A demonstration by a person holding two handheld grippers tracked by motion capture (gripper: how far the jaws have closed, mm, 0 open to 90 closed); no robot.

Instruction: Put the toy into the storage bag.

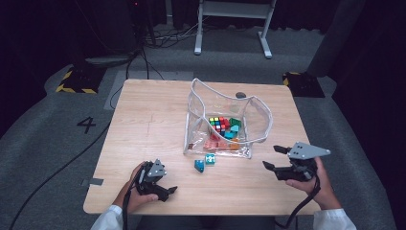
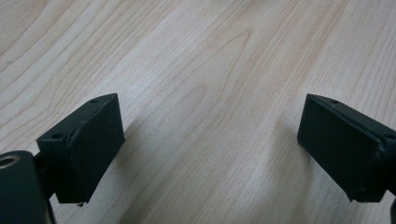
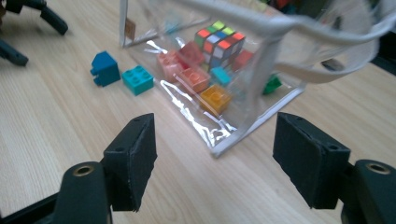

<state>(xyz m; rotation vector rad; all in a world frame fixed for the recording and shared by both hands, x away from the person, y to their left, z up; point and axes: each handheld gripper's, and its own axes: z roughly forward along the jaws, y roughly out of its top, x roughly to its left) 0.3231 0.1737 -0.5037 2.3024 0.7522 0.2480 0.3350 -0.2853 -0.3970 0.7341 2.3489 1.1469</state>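
Nearest the table's front edge, the left gripper is held low over bare wood, its jaws spread wide with nothing between them. The right gripper is held at the front right, jaws likewise wide apart and empty, pointed at the near corner of the clear plastic pouch. Just in front of the pouch, a dark blue brick and a teal brick are seen lying side by side on the wood. Inside the pouch, pink, orange and green bricks are piled around a Rubik's cube.
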